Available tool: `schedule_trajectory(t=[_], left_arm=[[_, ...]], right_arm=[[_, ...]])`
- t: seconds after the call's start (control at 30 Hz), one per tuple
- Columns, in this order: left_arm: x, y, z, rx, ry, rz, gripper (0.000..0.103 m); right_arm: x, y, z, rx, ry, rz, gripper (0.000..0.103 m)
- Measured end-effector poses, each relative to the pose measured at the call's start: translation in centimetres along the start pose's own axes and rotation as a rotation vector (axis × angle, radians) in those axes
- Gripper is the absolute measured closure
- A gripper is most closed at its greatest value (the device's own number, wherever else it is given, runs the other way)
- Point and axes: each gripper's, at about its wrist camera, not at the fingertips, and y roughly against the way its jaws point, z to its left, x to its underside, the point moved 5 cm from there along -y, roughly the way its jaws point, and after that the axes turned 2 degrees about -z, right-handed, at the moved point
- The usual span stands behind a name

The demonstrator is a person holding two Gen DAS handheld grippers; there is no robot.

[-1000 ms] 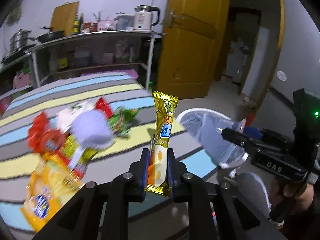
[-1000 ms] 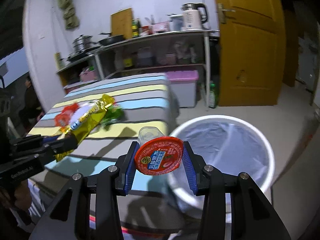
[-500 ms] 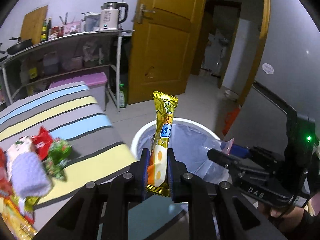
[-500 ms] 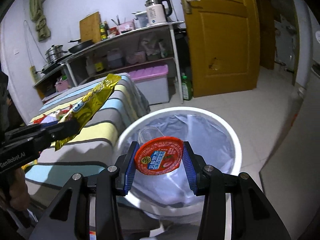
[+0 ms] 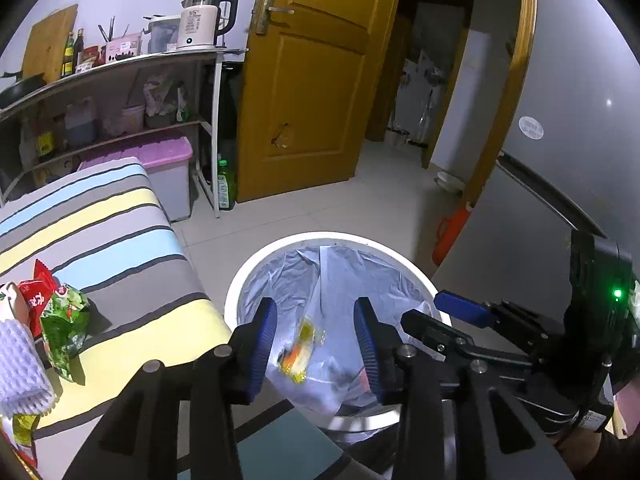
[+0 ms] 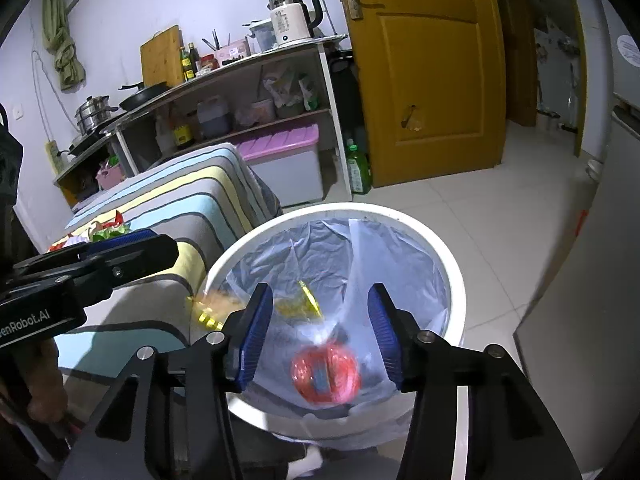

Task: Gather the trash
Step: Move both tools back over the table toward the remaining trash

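Observation:
Both grippers hang over a white bin lined with a clear bag. My left gripper has its jaws opening, nothing between them; the yellow snack wrapper is falling, blurred, into the bag below. My right gripper also has its jaws opening and empty; the red-lidded jelly cup drops, blurred, inside the bin. Each gripper shows at the edge of the other's view: the right gripper and the left gripper.
A striped table left of the bin holds more litter: a green packet, a red wrapper, a purple foam net. Behind stand a kitchen shelf, a pink-lidded box, a green bottle and a yellow door.
Both grippers moved from the table side to above the bin, then opened. The yellow wrapper left the left gripper and the red-lidded cup left the right; both are dropping into the bag.

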Motion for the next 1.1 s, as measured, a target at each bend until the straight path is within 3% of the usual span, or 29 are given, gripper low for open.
schedule_trajectory(t=[0.57,1.1], left_arm=[[0.8,6.7,2.7,-0.081,0.043,-0.11,0.063],[4.5,17.7,9.5,-0.266,0.131,-0.218,0.063]], right_arm=[[-0.8,3.0,3.4,-0.054,0.067,-0.067,0.044],[0.9,5.5,13.8,-0.2,0.217,-0.05,0.044]])
